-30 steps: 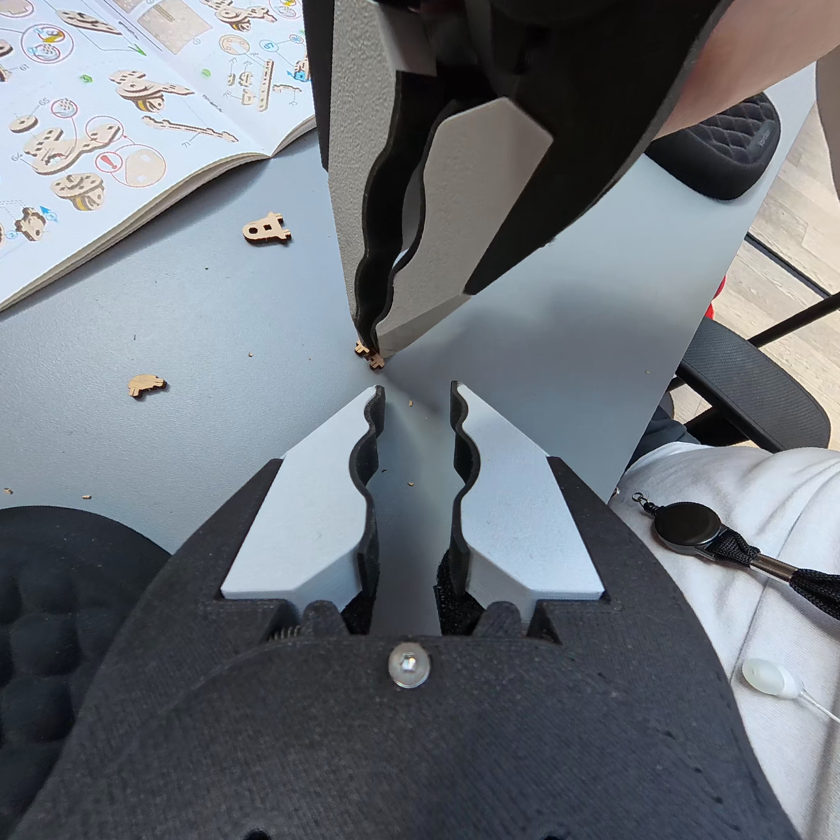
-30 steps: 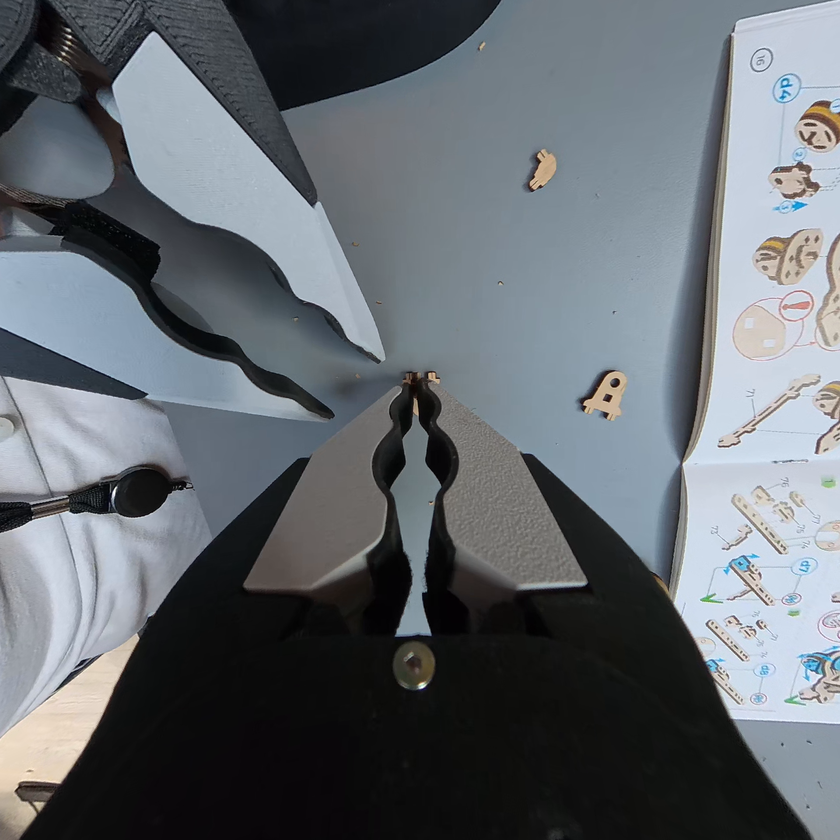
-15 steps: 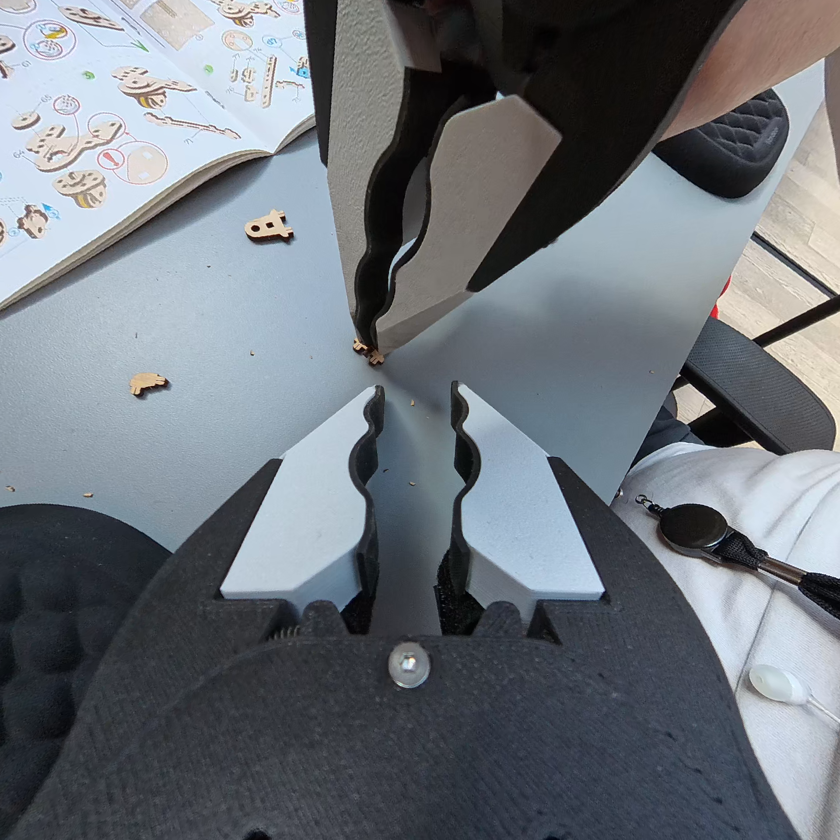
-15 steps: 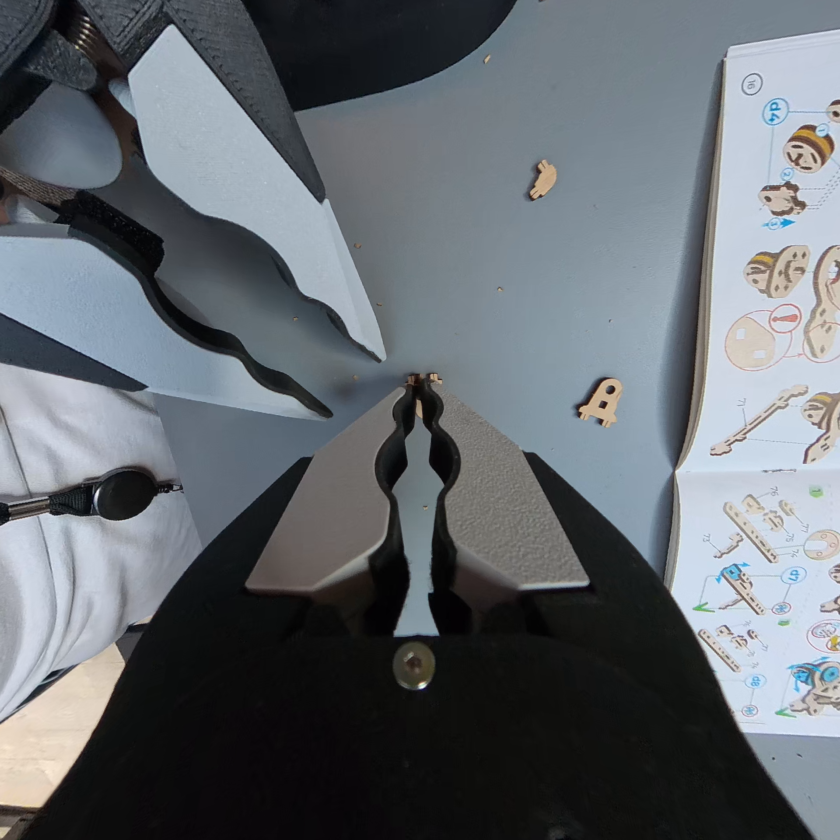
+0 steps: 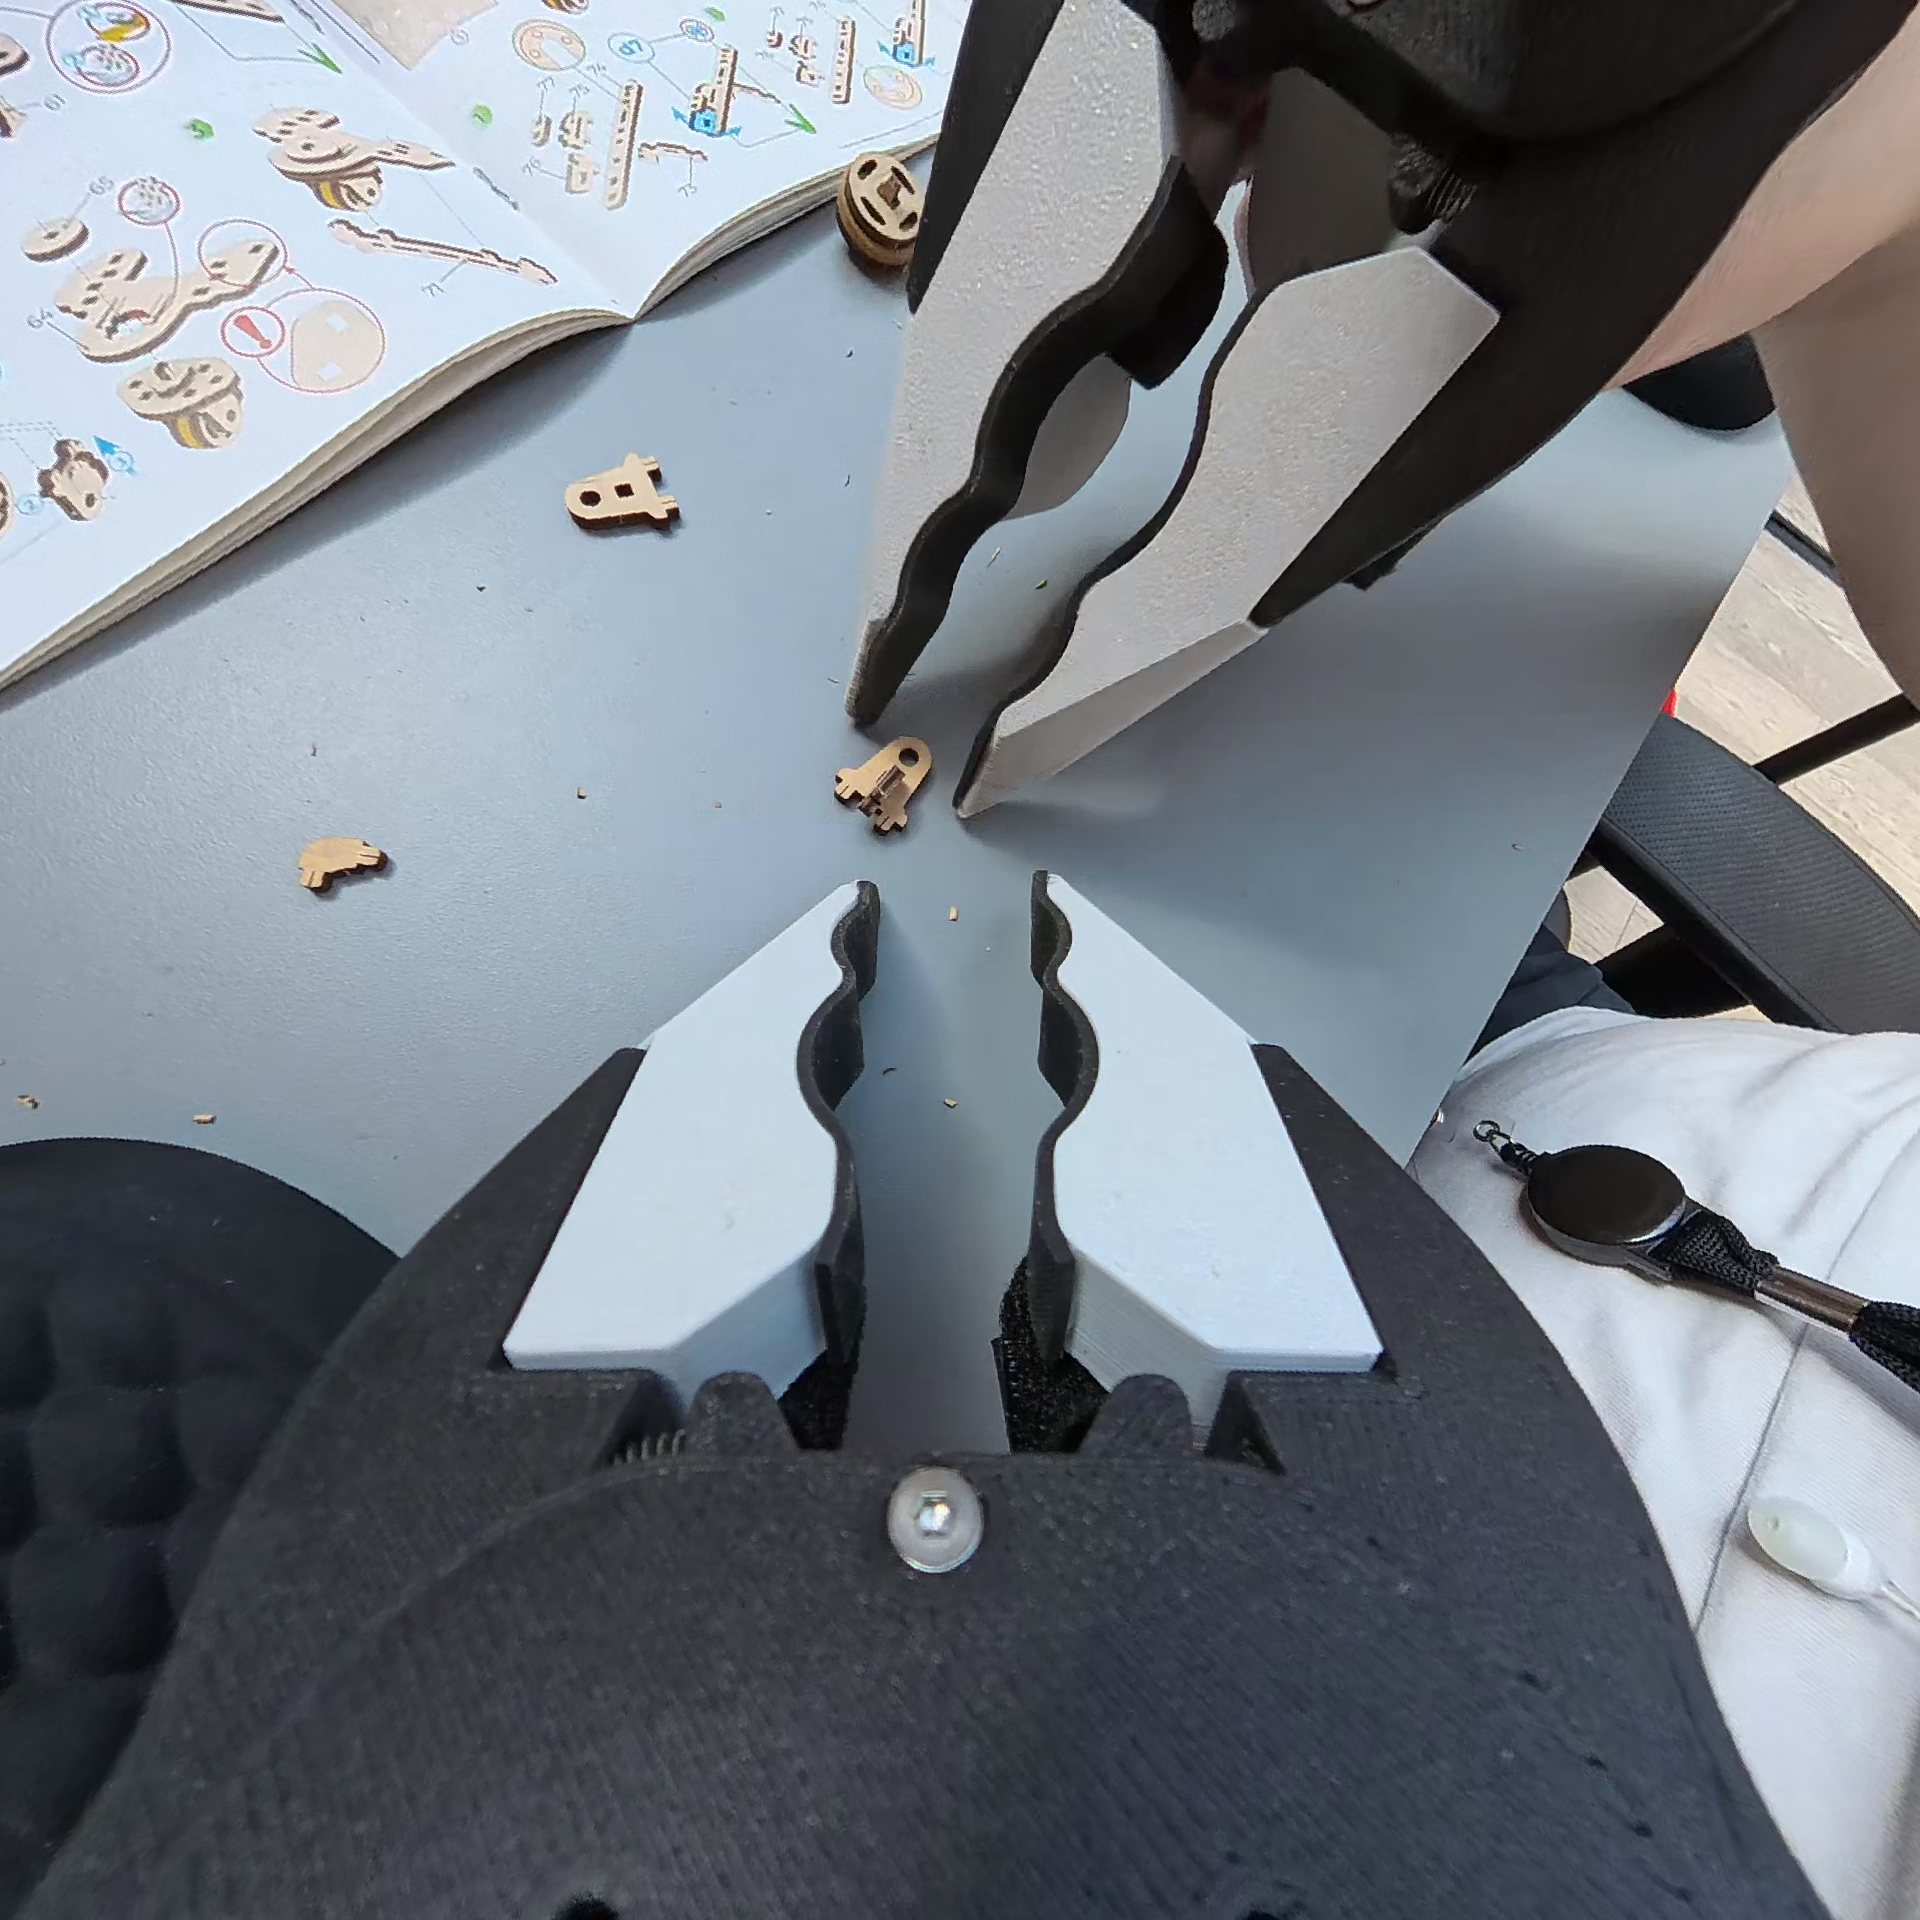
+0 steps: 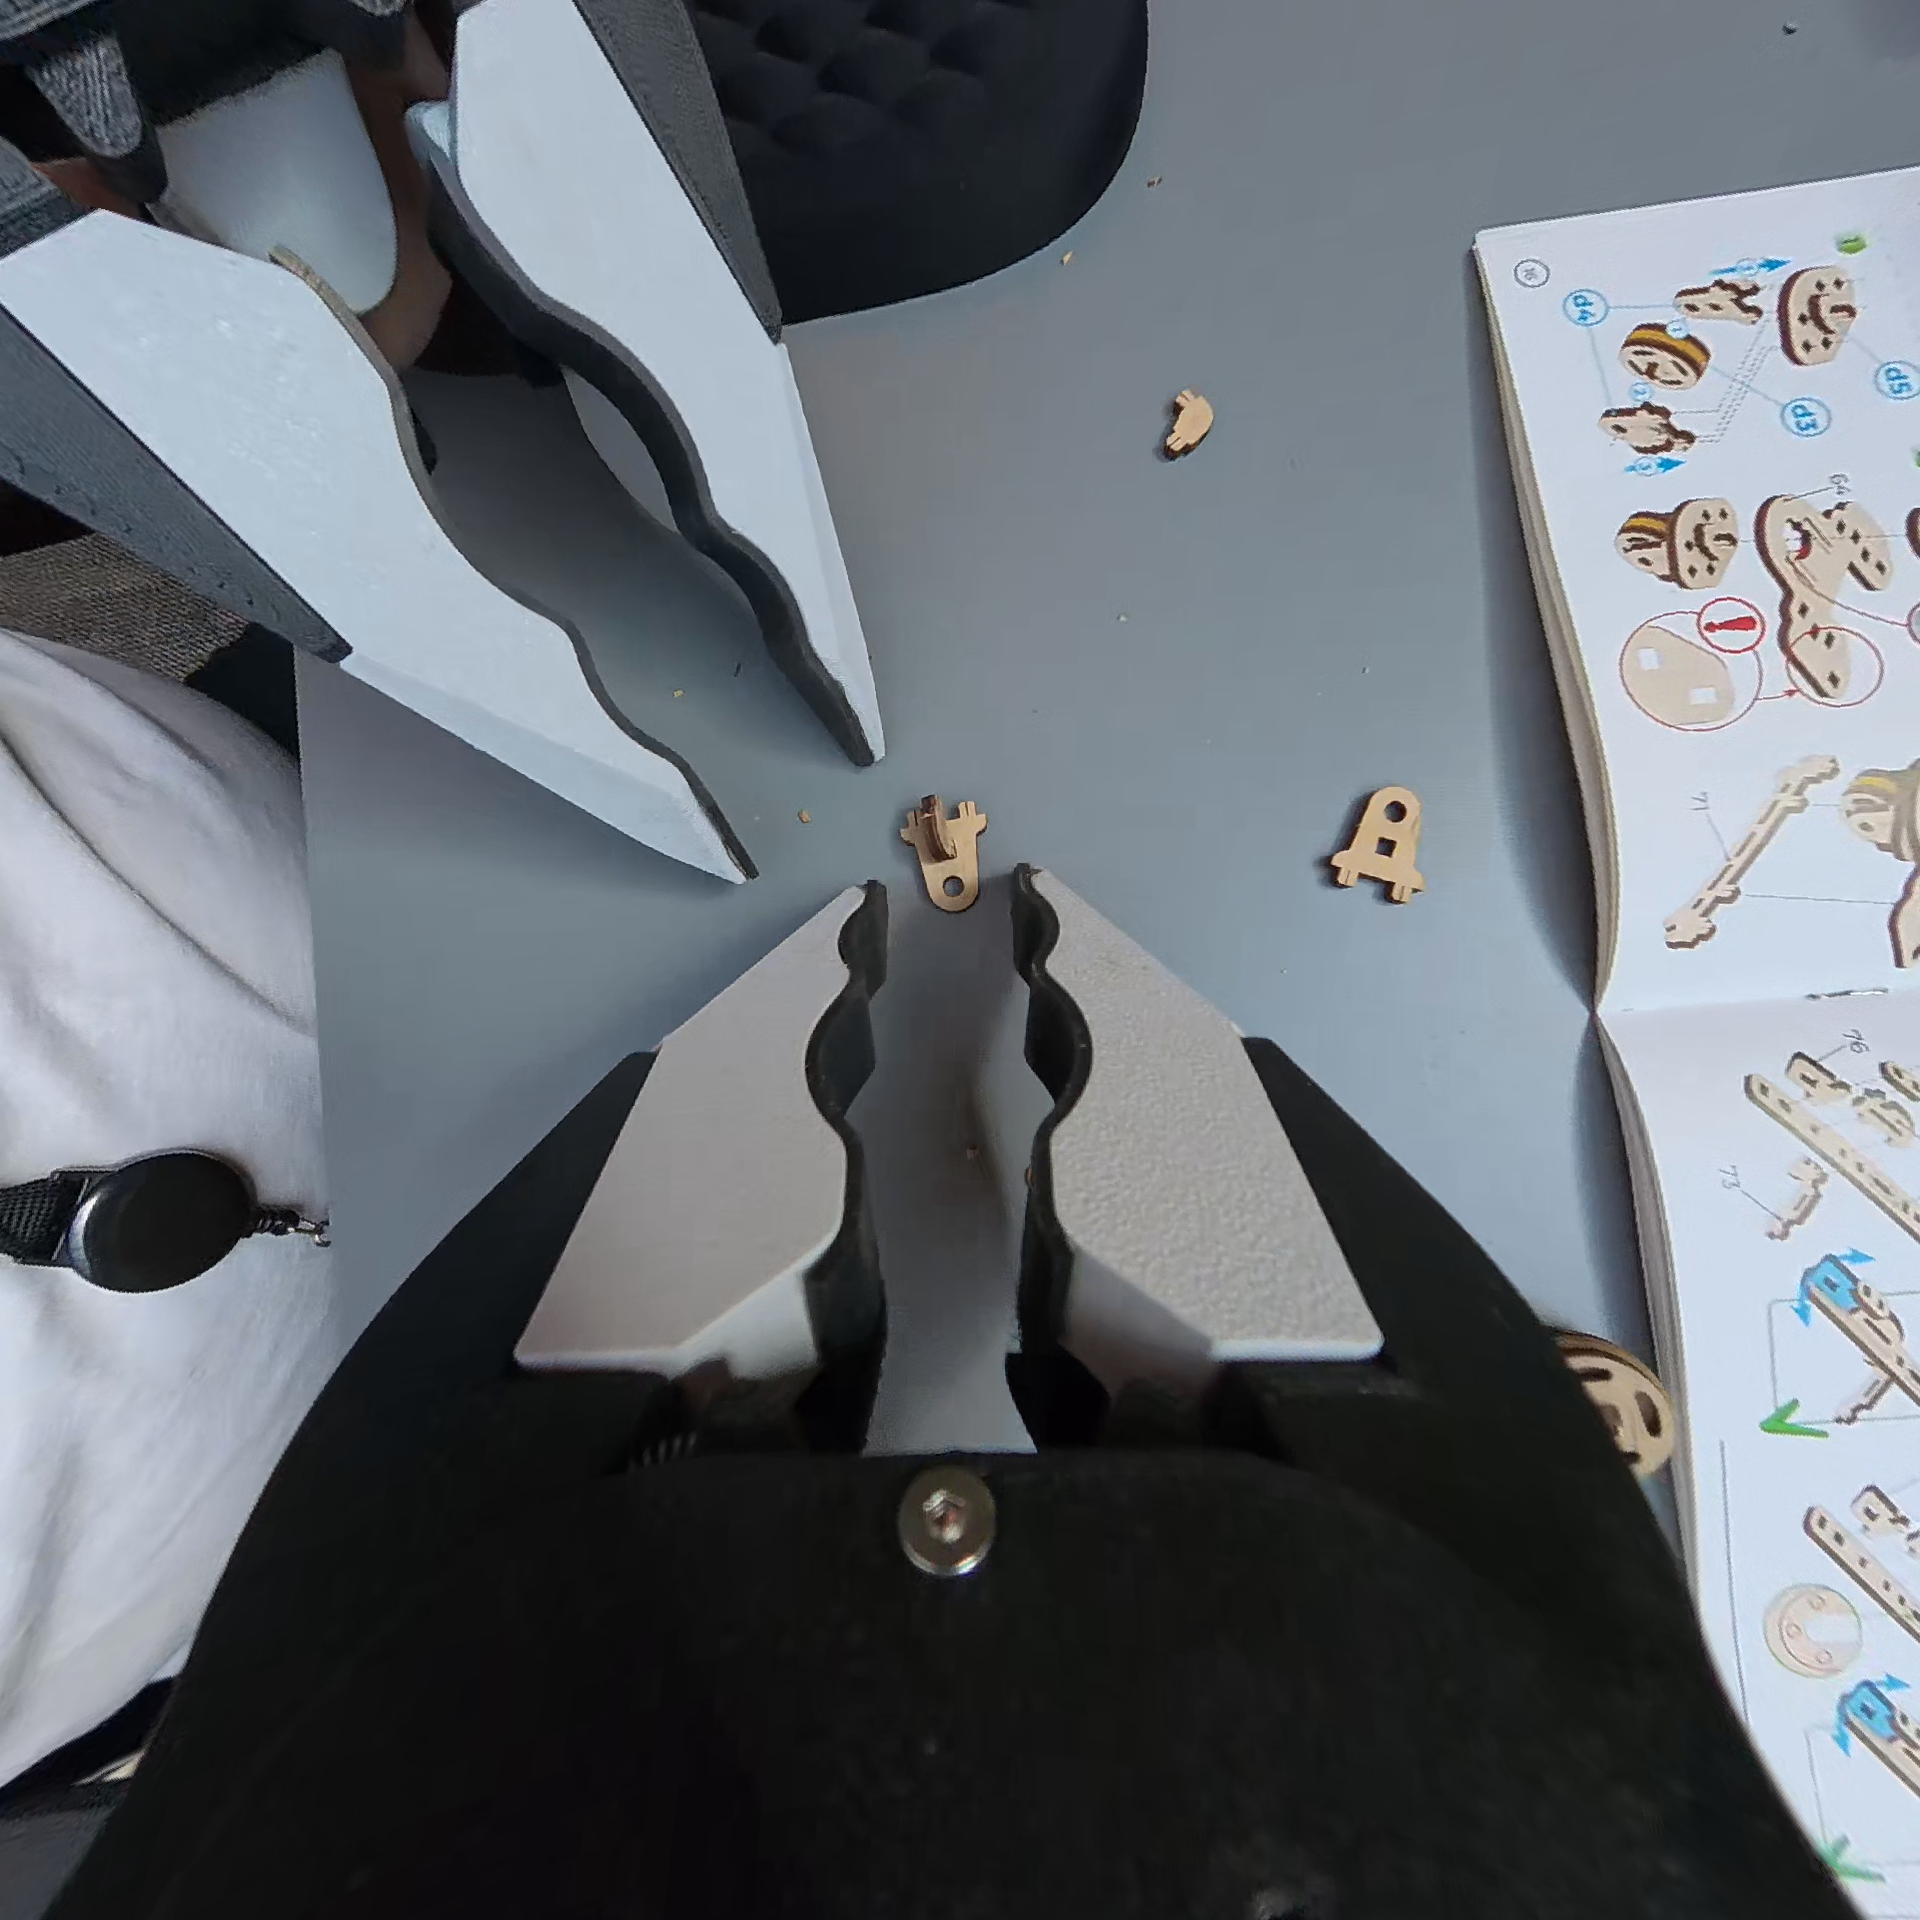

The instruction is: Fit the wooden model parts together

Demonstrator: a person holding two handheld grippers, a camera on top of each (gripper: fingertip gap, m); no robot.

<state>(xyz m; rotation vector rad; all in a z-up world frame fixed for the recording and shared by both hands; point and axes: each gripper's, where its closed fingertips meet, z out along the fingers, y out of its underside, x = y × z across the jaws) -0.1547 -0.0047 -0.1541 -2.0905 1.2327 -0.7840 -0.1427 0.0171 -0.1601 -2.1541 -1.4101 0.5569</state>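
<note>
The left gripper (image 5: 954, 896) is open and empty. Just beyond, the joined part (image 5: 883, 781) lies on the surface (image 5: 520, 727) before the right gripper (image 6: 948, 881), whose fingers gripped it a second ago and now stand apart. The tiny joint may pop loose if a regrasp nudges it sideways.
</note>
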